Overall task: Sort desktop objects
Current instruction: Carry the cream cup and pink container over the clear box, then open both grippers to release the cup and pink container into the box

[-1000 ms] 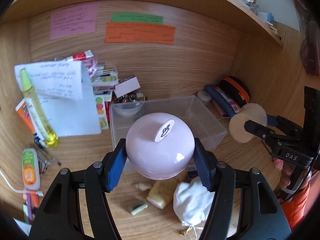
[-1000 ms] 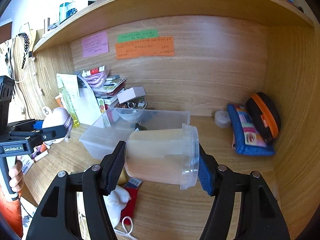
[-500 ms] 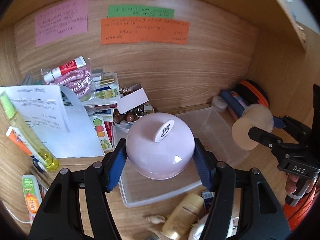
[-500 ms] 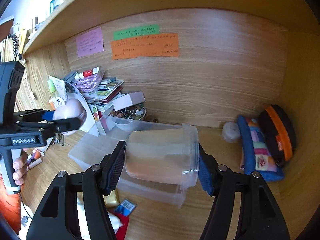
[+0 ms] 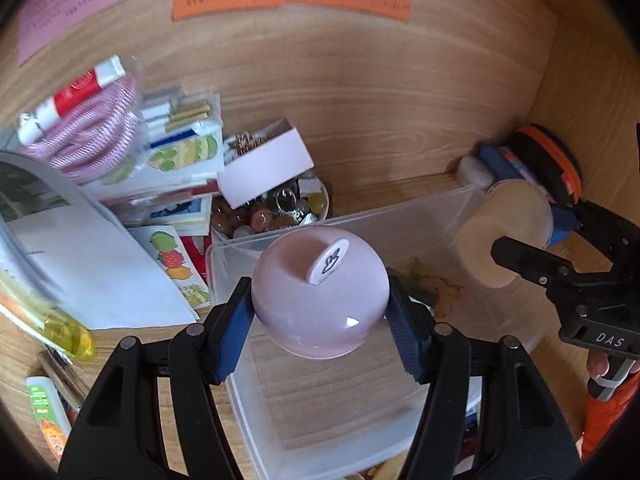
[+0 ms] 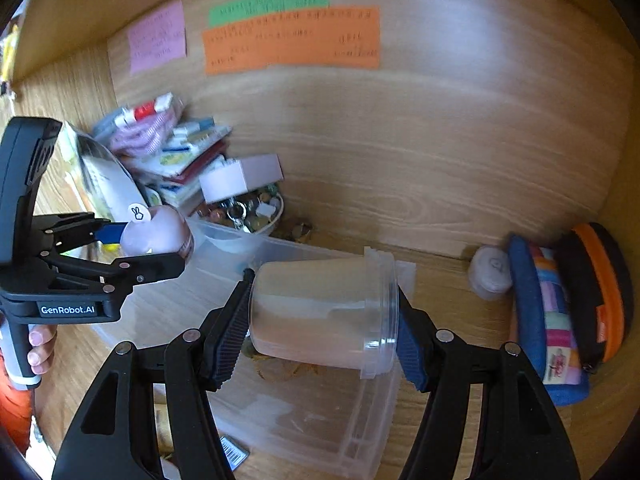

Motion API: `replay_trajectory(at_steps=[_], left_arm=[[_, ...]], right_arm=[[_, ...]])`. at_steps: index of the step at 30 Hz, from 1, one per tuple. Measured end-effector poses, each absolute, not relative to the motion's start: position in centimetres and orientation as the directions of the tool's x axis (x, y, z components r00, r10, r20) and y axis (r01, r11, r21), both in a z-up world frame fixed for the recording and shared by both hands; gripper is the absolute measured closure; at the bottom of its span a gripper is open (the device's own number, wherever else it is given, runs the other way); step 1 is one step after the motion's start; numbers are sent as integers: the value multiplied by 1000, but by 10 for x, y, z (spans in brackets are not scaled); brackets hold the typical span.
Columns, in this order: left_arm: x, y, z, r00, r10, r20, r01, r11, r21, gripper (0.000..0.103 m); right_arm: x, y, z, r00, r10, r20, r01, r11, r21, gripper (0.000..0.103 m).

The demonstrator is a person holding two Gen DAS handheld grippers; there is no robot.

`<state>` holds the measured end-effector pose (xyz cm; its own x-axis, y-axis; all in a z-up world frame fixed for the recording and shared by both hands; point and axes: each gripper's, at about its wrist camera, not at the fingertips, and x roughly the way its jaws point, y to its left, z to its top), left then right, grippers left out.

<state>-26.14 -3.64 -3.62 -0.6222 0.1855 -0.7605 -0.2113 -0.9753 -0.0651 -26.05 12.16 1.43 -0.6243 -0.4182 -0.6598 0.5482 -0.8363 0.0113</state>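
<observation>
Pink round jar (image 5: 320, 296) squeezed between left claw (image 5: 320, 316) pads, held over clear plastic bin (image 5: 340, 412). Right claw (image 6: 322, 320) pinches see-through tub (image 6: 320, 312) lying sideways, also above bin. Bowl of small trinkets (image 5: 276, 208) sits past left claw, behind bin. Blue pouch (image 6: 548, 320) lies right of right claw.

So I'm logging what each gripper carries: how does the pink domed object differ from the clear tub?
The pink domed object is opaque, rounded and upright in the left gripper; the clear tub is translucent, cylindrical and on its side in the right gripper. Both are clamped over the clear bin.
</observation>
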Motion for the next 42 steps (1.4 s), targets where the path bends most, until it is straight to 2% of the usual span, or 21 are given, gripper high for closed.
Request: replay_trajectory(at_steps=[13,22,31,36,42], left_arm=[[-280,-20,-70,-549,122,-827,-246,-969,21,40],[-286,2,-86,-467,-7,-884,-287,-945,159,40],[-281,13,-95,-461,-81,-884,-296,-925,239,40],[-282,14,-96,-462,-97,-882,-284,-925,251,38],[-282,14,-96,-468,-122,-875,-268,-924,272,35]], right_arm=[[-289,97,-19,-567,-361,-741,558,-830,-22,41],[-290,88,-31,-542,-322,-776,578,-813,-66,41],[-283,80,-32,-530,-314,-788,604,-792,-91,41],[-275,79,-32,-564,-278,-777,601,-784,-156,34],[-266,86,-28,-577,-267,-772,606,-773,-186,33]])
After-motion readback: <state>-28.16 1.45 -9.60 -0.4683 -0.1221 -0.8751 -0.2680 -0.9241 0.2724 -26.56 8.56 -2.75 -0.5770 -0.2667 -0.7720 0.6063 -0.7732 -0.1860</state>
